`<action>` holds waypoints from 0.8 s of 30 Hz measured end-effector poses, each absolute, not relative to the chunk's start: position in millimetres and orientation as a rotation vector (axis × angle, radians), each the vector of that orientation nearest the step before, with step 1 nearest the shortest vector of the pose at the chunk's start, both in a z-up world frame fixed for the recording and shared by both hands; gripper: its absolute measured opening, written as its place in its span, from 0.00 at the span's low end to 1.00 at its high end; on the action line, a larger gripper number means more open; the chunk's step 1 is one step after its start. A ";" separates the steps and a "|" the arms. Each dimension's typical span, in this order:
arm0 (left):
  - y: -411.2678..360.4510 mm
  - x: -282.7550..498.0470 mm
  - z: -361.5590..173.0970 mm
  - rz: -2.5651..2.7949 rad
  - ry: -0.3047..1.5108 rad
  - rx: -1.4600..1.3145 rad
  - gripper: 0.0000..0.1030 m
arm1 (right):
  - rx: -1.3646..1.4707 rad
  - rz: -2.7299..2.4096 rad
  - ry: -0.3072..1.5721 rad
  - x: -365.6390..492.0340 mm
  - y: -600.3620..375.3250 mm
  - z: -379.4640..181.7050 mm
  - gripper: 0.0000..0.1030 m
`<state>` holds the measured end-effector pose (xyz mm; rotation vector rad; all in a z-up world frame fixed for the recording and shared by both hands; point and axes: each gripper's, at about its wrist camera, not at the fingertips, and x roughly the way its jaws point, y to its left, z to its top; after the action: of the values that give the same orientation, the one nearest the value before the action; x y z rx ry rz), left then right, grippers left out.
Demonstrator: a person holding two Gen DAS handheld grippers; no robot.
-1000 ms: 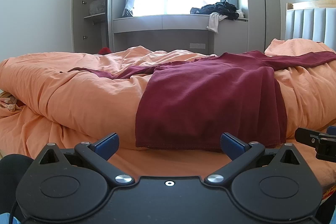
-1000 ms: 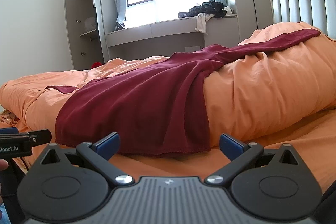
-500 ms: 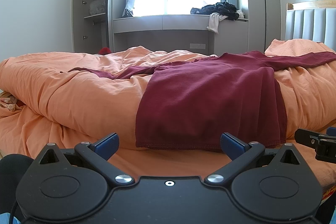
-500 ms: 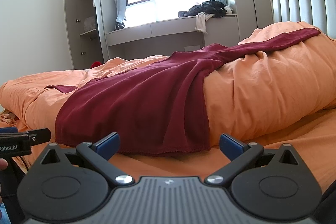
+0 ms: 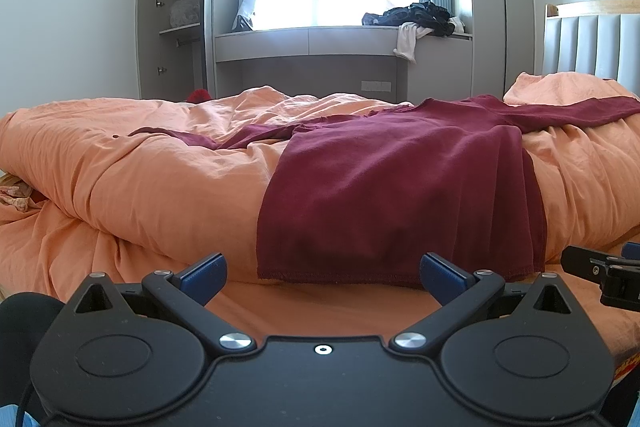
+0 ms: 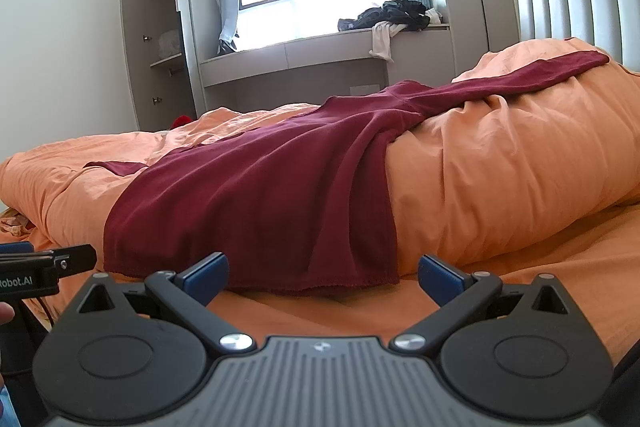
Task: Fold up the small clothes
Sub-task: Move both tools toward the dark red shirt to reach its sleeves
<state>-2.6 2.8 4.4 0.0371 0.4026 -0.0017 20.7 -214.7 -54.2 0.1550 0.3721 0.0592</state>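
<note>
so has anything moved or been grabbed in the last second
Nothing visibly changed. The left hand-held gripper and right hand-held gripper are open and empty as before, just short of the hem of the dark red top. The top is spread the same way over the orange duvet, sleeves out to both sides.

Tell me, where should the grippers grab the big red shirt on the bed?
Probably the bottom hem of the red shirt, coming in from the front. That edge hangs down over the orange duvet nearest both open grippers, the left gripper and the right gripper, so each could pinch a hem corner.
</note>
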 end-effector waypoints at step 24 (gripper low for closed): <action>1.0 138.8 61.6 -0.005 0.424 0.015 1.00 | 0.012 -0.220 0.534 119.2 -245.5 -17.3 1.00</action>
<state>138.8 1.0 61.6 0.0149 0.4235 -0.0051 119.2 -245.5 -17.3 0.0123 0.5336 -0.2203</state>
